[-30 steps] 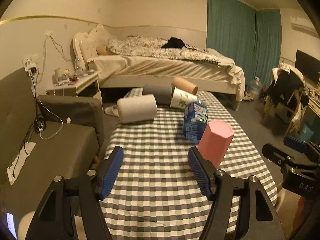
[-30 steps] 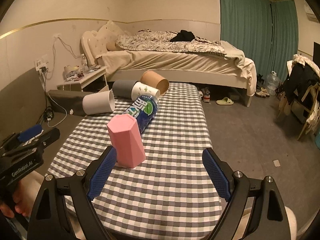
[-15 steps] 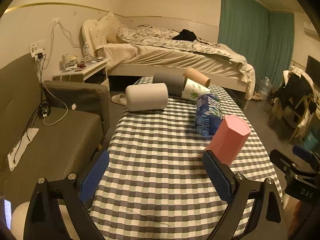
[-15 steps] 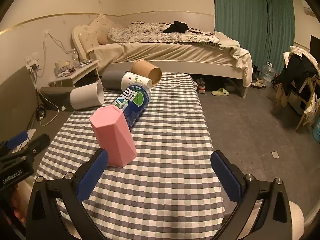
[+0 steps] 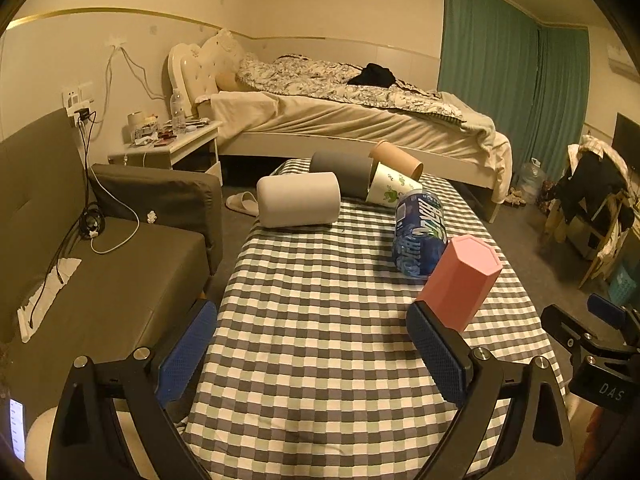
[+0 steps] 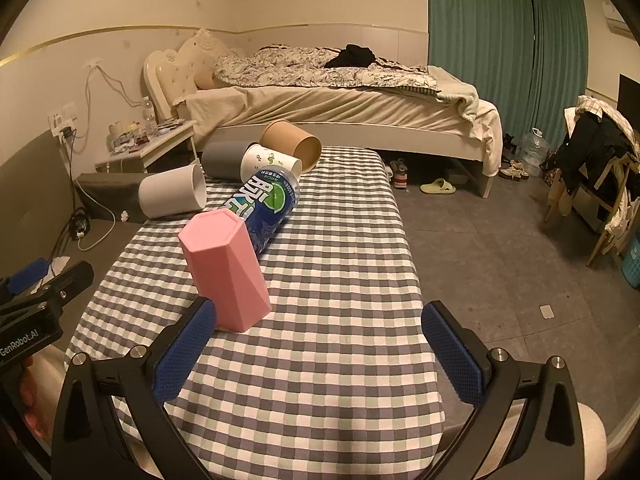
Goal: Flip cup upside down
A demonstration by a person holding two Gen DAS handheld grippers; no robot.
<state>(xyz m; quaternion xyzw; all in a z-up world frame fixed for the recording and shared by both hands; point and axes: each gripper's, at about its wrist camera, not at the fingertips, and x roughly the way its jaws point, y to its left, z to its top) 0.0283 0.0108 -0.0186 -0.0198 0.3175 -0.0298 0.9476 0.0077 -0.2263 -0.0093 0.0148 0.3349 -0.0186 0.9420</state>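
Observation:
A pink hexagonal cup (image 5: 460, 282) (image 6: 224, 268) stands on the checkered table with its closed end up. Behind it lie a blue can-like cup (image 5: 419, 236) (image 6: 266, 204), a white printed cup (image 5: 390, 190) (image 6: 270, 162), a brown paper cup (image 5: 396, 158) (image 6: 292, 144), a grey cup (image 5: 340, 168) (image 6: 222, 160) and a large white cup (image 5: 298, 205) (image 6: 172, 196), all on their sides. My left gripper (image 5: 312, 354) is open and empty over the near table edge. My right gripper (image 6: 320, 354) is open and empty, its left finger just in front of the pink cup.
The table (image 5: 320, 300) (image 6: 340, 280) has a grey and white checkered cloth. A grey sofa (image 5: 100, 272) stands to the left, a nightstand (image 5: 168, 148) and a bed (image 5: 352, 112) behind. A chair with clothes (image 6: 592, 168) stands at the right.
Both grippers have opened wider and drawn back a little from the pink cup. The pink cup stays standing where it was.

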